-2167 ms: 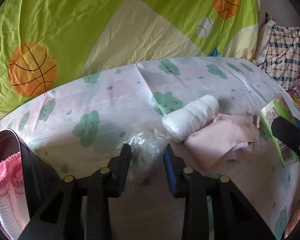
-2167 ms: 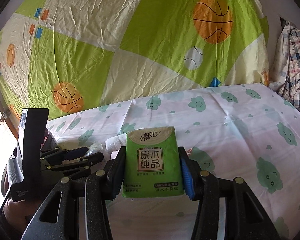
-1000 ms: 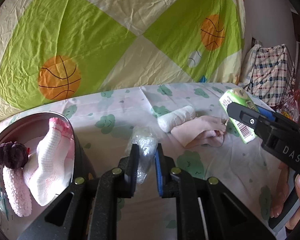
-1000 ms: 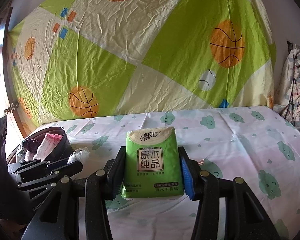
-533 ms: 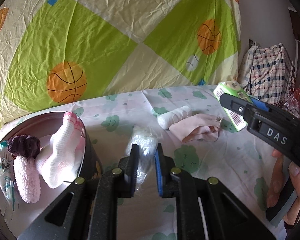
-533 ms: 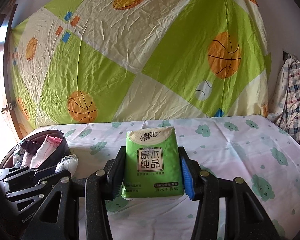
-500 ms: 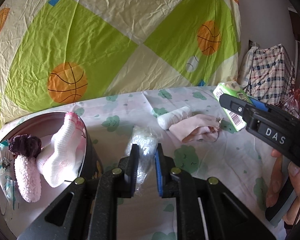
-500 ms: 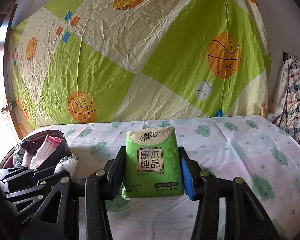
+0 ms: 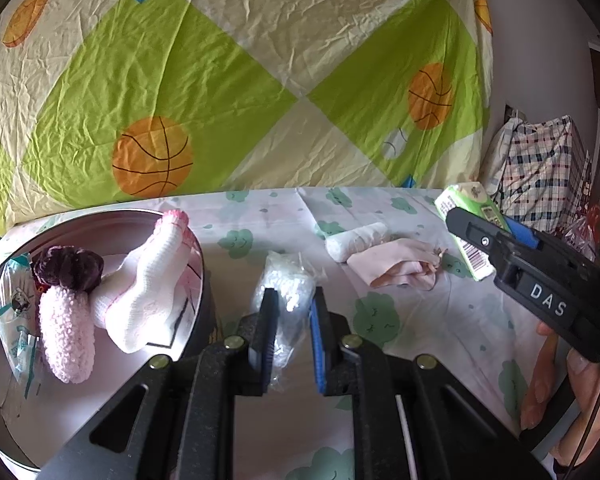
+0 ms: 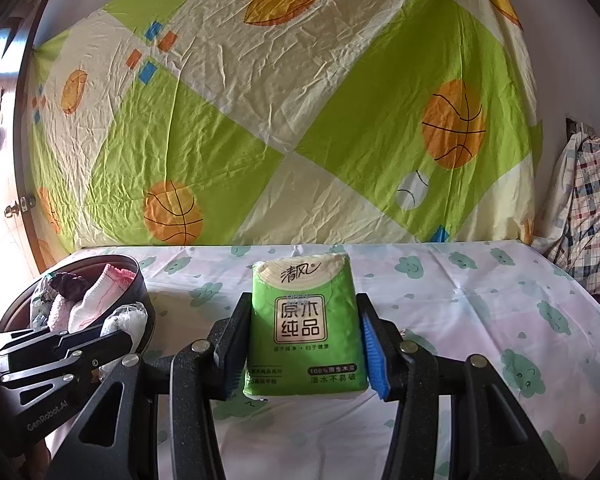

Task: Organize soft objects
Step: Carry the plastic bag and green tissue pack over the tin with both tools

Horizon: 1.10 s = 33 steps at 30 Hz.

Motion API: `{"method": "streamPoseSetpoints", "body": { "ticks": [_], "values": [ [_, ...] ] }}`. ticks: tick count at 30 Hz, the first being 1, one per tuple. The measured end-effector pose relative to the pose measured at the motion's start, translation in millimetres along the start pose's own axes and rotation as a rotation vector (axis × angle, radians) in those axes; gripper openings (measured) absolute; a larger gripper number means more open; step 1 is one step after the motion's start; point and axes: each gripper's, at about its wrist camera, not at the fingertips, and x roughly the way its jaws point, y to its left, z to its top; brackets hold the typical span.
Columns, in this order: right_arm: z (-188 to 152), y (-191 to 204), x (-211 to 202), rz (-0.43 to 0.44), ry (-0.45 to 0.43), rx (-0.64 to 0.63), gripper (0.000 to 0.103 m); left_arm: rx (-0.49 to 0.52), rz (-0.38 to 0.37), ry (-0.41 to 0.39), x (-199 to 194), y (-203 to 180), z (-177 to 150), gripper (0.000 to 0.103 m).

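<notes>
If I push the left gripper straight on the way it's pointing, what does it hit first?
Probably the bare cloud-print sheet: the left gripper, shut on a clear plastic bag, points between the round tin and the white roll. Depth is unclear.

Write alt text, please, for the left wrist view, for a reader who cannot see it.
The left gripper pinches a clear plastic bag of white material beside a round bin holding socks. Beyond lie a white roll and pink cloth; the right gripper holds a green tissue pack.

The right tool (image 10: 300,344) clamps an upright green tissue pack (image 10: 305,324) above the cloud-print surface (image 10: 480,300). At left, the left tool (image 10: 116,334) pinches a clear bag (image 10: 126,318) beside a round tin (image 10: 140,280) of socks (image 10: 100,292).
</notes>
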Motion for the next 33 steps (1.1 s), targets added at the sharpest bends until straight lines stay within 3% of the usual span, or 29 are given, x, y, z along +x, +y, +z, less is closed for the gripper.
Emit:
{"method": "streamPoseSetpoints", "body": {
  "ticks": [21, 33],
  "values": [
    [-8, 33, -15, 0.046, -0.013, -0.05, 0.052, -0.08, 0.033, -0.033, -20, 26, -8, 0.013],
    [-12, 50, -20, 0.093, -0.011, -0.083, 0.052, -0.066, 0.058, -0.066, -30, 28, -10, 0.013]
  ]
}}
